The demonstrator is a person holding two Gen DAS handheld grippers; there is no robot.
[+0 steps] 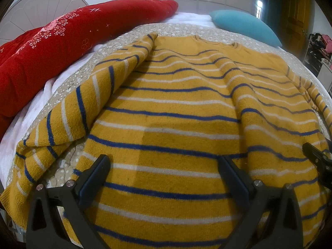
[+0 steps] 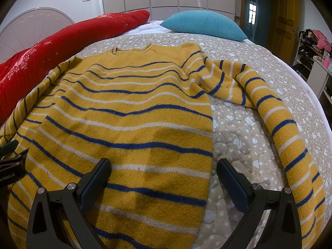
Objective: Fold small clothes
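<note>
I saw the mustard knit sweater with blue and white stripes (image 1: 176,108) flat on the quilted bed (image 2: 238,124). Left gripper (image 1: 164,166) and right gripper (image 2: 164,168) hovered wide open, holding nothing

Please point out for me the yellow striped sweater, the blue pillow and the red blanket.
yellow striped sweater (image 2: 132,112), right wrist view, middle of its body.
blue pillow (image 2: 203,23), right wrist view, centre of its top face.
red blanket (image 1: 62,49), left wrist view, middle of its folded bulk.

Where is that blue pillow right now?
The blue pillow lies at the bed's far end, beyond the striped sweater and right of the red blanket.
</note>
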